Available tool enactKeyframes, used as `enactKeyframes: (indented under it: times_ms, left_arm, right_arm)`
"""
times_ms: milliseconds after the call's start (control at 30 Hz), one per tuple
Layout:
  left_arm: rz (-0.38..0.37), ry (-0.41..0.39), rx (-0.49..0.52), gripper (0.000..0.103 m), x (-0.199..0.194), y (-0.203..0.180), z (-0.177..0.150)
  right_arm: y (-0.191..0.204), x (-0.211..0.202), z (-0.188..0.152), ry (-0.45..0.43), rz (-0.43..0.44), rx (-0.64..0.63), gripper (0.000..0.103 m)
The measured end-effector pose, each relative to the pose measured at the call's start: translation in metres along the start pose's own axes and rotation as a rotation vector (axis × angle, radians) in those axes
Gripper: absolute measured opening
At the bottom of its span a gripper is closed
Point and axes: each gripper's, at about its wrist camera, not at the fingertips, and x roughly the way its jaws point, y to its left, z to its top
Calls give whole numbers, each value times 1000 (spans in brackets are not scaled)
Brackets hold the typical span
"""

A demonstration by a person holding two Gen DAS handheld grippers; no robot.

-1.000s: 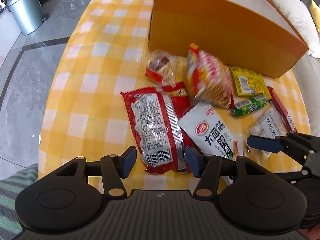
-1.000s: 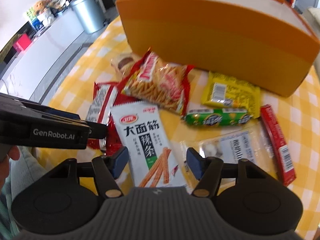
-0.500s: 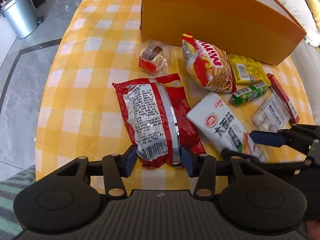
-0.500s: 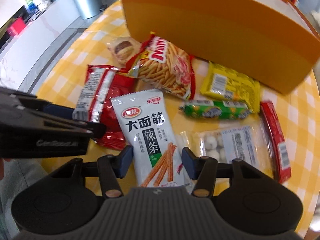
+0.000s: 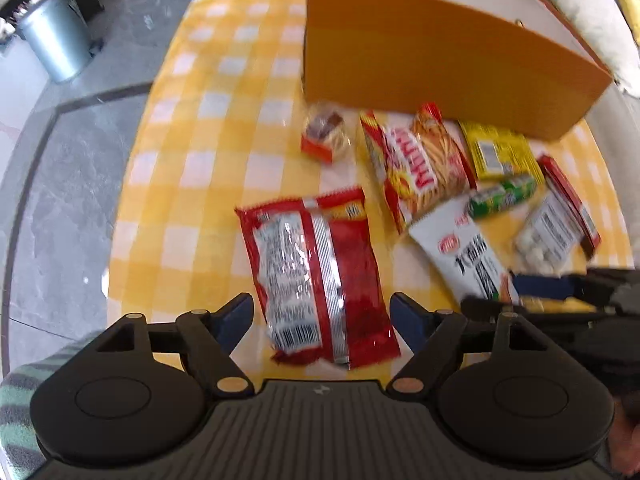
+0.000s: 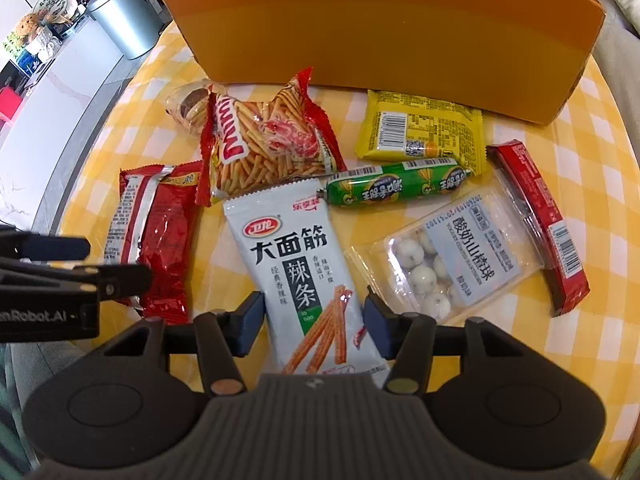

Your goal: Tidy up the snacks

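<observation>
Nothing looks sorted yet: every snack lies loose on the checked tablecloth [image 5: 208, 168], in front of the orange box [image 6: 380, 28], whose inside is hidden.

The left gripper [image 5: 322, 318] has its jaws opening wide, the red packet [image 5: 316, 276] between the fingers but unpinched. The right gripper [image 6: 314, 318] stands half-open astride the white spicy-strip packet [image 6: 304, 276], the pads seemingly clear of it.

Left of the left fingers the cloth is bare to the table edge. Right of the right fingers, the bag of white balls [image 6: 444, 260] and the red bar [image 6: 540, 220] crowd close.
</observation>
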Motion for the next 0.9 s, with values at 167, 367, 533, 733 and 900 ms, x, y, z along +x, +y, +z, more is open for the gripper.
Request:
enactKeyframes:
  times_ms: [167, 367, 533, 733, 900]
  left_arm:
    - [6, -11, -13, 92, 15, -8, 2]
    - [37, 14, -60, 92, 32, -5, 0]
    - [56, 24, -66, 95, 41, -6, -3]
    - [71, 11, -61, 100, 42, -9, -4]
    - [59, 17, -62, 88, 39, -10, -3]
  right_arm:
    - [0, 1, 1, -3, -1, 0, 54]
    - [0, 0, 0, -3, 0, 0, 55]
    - [1, 2, 1, 1, -1, -9, 57]
    - [7, 3, 1, 1, -15, -36, 58]
    - [9, 4, 0, 1, -31, -50, 54]
